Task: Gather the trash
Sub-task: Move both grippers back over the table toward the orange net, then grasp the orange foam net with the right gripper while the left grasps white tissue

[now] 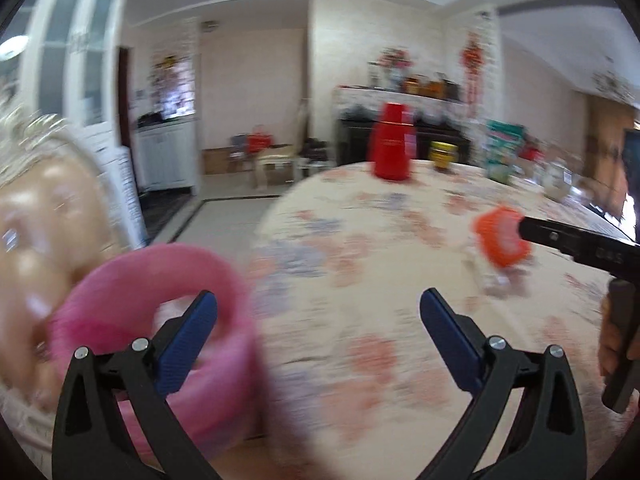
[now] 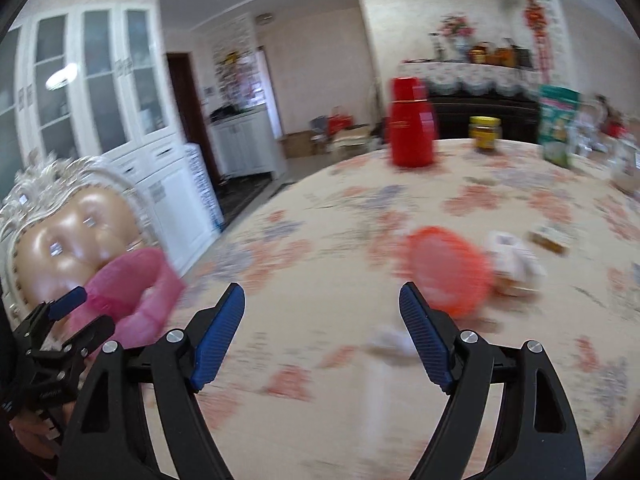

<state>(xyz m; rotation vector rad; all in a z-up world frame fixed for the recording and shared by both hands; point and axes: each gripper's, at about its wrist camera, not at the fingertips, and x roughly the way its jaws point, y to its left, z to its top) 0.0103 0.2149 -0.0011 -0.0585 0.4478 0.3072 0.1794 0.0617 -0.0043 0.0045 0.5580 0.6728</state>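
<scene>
A pink waste bin (image 1: 160, 320) stands at the left edge of the flowered table (image 1: 360, 288), blurred. My left gripper (image 1: 320, 312) is open and holds nothing; its left finger is over the bin's mouth. An orange round lid-like piece (image 2: 448, 270) lies on the cloth just beyond my right gripper (image 2: 322, 304), which is open with nothing between its pads. Crumpled white paper (image 2: 516, 260), a white scrap (image 2: 390, 340) and a small wrapper (image 2: 550, 238) lie near it. The right wrist view also shows the pink bin (image 2: 132, 292) with the left gripper (image 2: 86, 316) beside it.
At the table's far side stand a red flask (image 2: 412, 128), a yellow-lidded jar (image 2: 486, 134) and a green package (image 2: 558, 124). An ornate white chair (image 2: 72, 220) is behind the bin. White cabinets (image 2: 100, 92) line the left wall.
</scene>
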